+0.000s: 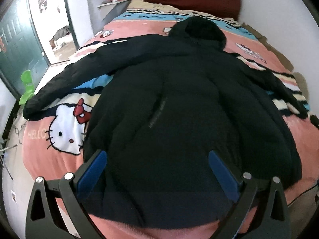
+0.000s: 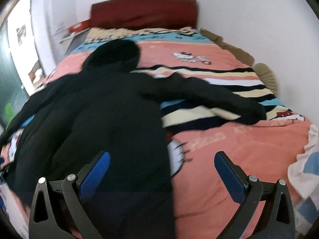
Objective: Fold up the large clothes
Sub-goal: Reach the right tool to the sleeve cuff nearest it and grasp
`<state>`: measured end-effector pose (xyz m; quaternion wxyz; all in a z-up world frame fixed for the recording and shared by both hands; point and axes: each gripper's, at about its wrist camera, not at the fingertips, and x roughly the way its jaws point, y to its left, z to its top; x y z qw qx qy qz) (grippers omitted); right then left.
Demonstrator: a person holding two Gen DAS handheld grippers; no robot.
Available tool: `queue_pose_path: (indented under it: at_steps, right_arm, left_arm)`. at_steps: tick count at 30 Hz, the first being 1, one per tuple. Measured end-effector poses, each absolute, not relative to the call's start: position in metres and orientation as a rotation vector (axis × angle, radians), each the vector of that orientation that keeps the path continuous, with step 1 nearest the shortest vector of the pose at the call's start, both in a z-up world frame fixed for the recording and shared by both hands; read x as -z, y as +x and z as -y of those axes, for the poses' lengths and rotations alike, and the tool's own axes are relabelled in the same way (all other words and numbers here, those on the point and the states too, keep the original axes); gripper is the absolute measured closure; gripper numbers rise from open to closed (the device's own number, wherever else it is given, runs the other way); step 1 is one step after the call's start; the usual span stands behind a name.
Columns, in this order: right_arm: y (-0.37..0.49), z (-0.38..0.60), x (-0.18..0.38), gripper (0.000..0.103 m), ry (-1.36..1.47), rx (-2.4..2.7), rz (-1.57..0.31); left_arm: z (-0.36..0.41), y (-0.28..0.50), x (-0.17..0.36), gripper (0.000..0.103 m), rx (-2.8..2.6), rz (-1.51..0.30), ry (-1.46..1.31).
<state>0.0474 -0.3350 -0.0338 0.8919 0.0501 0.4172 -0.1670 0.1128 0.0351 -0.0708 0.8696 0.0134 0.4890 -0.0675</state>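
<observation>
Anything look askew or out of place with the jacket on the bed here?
Nothing stands out. The black hooded jacket lies flat on the bed, hood toward the headboard, both sleeves spread sideways. Both grippers, left and right, are open near its hem.

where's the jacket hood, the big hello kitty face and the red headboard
jacket hood (image 1: 197,29), left wrist view, on the hood's rounded top
Hello Kitty face (image 1: 63,127), left wrist view, on the white cheek between the eyes
red headboard (image 2: 143,14), right wrist view, on the middle of its front panel
</observation>
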Motion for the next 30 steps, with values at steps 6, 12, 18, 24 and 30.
queue_pose_path:
  at_steps: [6, 12, 18, 24, 30]
  right_arm:
    - [0.068, 0.433, 0.032, 0.001, 0.196, 0.485, -0.785]
    - [0.096, 0.551, 0.044, 0.001, 0.336, 0.569, -0.758]
    - [0.106, 0.650, 0.067, 0.002, 0.466, 0.670, -0.763]
    - [0.106, 0.718, 0.104, 0.012, 0.672, 0.720, -0.775]
    - [0.123, 0.731, 0.144, 0.033, 0.736, 0.693, -0.875]
  left_arm:
    - [-0.040, 0.142, 0.074, 0.001, 0.067, -1.003, -0.002]
    - [-0.038, 0.175, 0.077, 0.001, 0.040, -0.983, -0.072]
    - [-0.023, 0.201, 0.088, 0.001, 0.047, -0.998, -0.072]
    - [-0.017, 0.211, 0.102, 0.001, 0.035, -1.038, -0.064]
    - [-0.016, 0.212, 0.109, 0.001, 0.026, -1.058, -0.044]
